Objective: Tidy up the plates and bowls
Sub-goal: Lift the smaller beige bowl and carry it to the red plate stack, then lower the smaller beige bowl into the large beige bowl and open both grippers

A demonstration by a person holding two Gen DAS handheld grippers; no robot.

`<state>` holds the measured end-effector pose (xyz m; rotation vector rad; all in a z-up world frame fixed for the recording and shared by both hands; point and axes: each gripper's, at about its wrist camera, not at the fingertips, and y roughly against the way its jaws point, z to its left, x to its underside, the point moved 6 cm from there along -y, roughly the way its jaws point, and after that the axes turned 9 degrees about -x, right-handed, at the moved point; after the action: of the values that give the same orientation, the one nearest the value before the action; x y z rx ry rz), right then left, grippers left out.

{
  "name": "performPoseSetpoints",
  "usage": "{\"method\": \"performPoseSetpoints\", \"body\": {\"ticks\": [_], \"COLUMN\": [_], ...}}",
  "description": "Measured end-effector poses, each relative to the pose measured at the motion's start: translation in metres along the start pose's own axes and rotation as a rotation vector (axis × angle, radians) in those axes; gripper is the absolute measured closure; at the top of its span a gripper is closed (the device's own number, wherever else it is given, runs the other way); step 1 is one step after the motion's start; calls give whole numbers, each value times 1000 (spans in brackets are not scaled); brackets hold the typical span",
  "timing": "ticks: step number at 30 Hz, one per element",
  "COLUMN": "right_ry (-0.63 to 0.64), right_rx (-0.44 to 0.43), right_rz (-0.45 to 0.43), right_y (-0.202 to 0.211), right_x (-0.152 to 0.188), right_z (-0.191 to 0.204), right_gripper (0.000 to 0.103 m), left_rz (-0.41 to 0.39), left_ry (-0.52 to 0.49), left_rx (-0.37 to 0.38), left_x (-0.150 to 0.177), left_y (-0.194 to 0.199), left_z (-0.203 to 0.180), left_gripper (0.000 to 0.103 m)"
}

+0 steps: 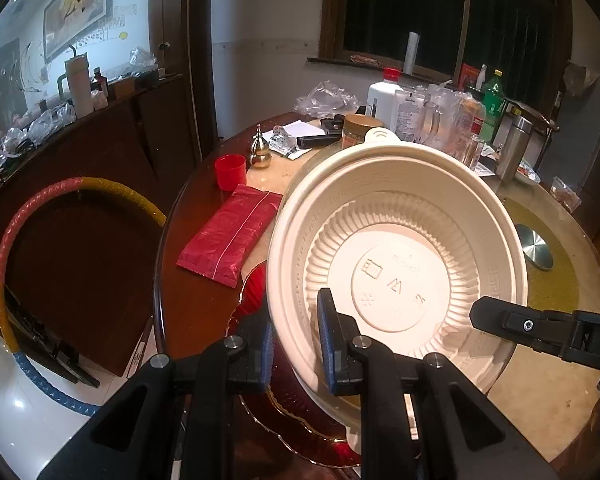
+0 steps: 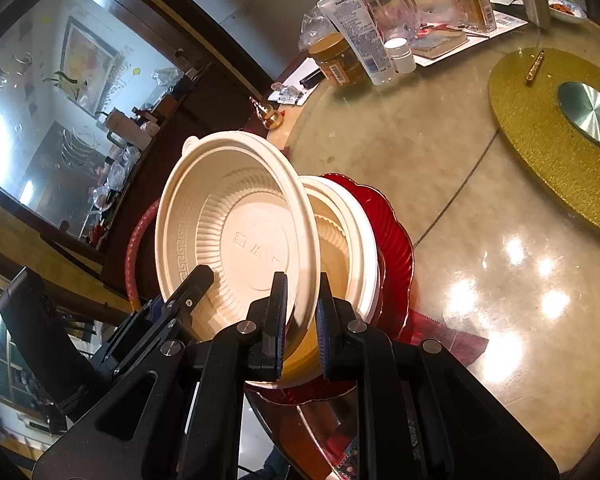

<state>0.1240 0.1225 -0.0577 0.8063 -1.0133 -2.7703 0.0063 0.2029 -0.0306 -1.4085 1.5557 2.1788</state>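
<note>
A cream plastic bowl point(image 1: 396, 248) point(image 2: 236, 232) is held tilted on edge above the table, its inside facing both cameras. My left gripper point(image 1: 296, 344) is shut on its near rim. My right gripper point(image 2: 300, 320) is shut on the opposite rim, and one of its fingers point(image 1: 500, 318) shows at the right of the left wrist view. Behind the bowl a second cream bowl point(image 2: 356, 240) sits on a red ribbed plate point(image 2: 396, 240) point(image 1: 256, 288) at the table's edge.
A red packet point(image 1: 232, 232) and red cup point(image 1: 231, 172) lie to the left on the round table point(image 2: 440, 152). Bottles, jars and a glass jug point(image 1: 440, 120) crowd the far side. A gold turntable mat point(image 2: 552, 136) sits mid-table. A hoop point(image 1: 16, 248) leans by the cabinet.
</note>
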Motion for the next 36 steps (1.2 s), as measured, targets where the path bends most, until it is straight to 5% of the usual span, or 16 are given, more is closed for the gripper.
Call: {"method": "performPoseSetpoints", "body": {"ticks": [34,36], "right_ry": [26,33], "right_rx": [18,26], "right_rz": [2,-12], "right_y": [0,3], "right_x": [1,0], "right_z": [5,7], "right_gripper": [89,80], "left_rz": [1,-3], "left_ry": [20,36], "left_rx": [-3,-3], "left_x": [2,-1], "left_y": [-1,1], "left_z": [4,7], "left_gripper": [84,84]}}
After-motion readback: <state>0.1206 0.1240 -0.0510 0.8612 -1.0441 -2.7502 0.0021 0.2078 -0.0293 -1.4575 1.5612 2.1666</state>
